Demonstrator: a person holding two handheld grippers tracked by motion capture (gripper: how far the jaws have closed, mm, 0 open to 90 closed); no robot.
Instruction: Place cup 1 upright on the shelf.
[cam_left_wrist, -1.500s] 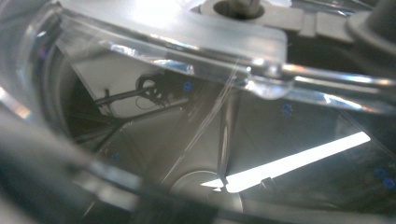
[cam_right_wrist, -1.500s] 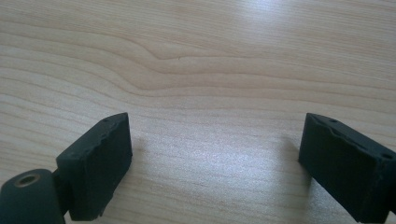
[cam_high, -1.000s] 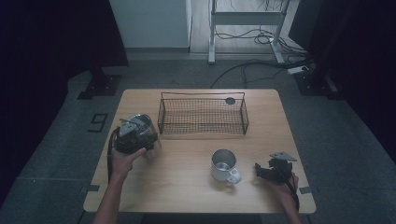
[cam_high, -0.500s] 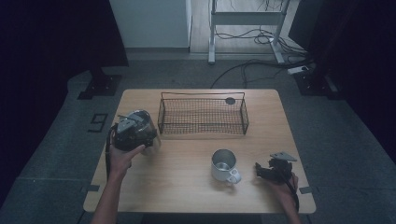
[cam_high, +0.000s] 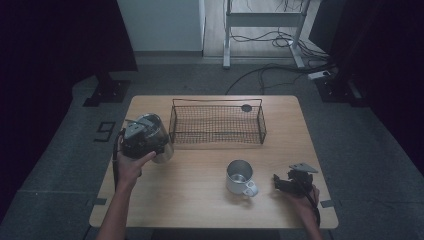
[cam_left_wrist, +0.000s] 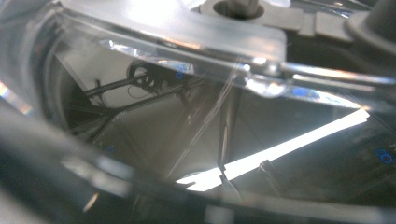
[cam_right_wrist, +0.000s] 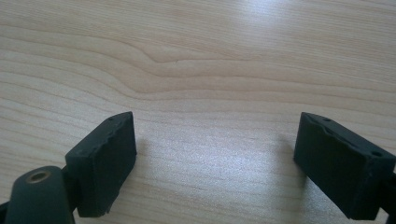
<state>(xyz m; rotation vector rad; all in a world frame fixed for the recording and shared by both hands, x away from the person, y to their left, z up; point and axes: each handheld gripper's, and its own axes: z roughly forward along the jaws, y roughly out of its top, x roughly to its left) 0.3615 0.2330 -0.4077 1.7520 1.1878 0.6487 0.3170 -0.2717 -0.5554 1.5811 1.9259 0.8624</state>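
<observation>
Left gripper (cam_high: 142, 142) clasping glass jar (cam_high: 157, 137) (tilted)

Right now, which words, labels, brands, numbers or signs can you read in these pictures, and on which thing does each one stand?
"9": a pale figure on the grey floor, left of the table, at about; it may be a 6 seen from the other side.
Glass jar, metal mug, wire basket: no readable text.
Small blue marks on the glass in the left gripper view: too blurred to read.
</observation>
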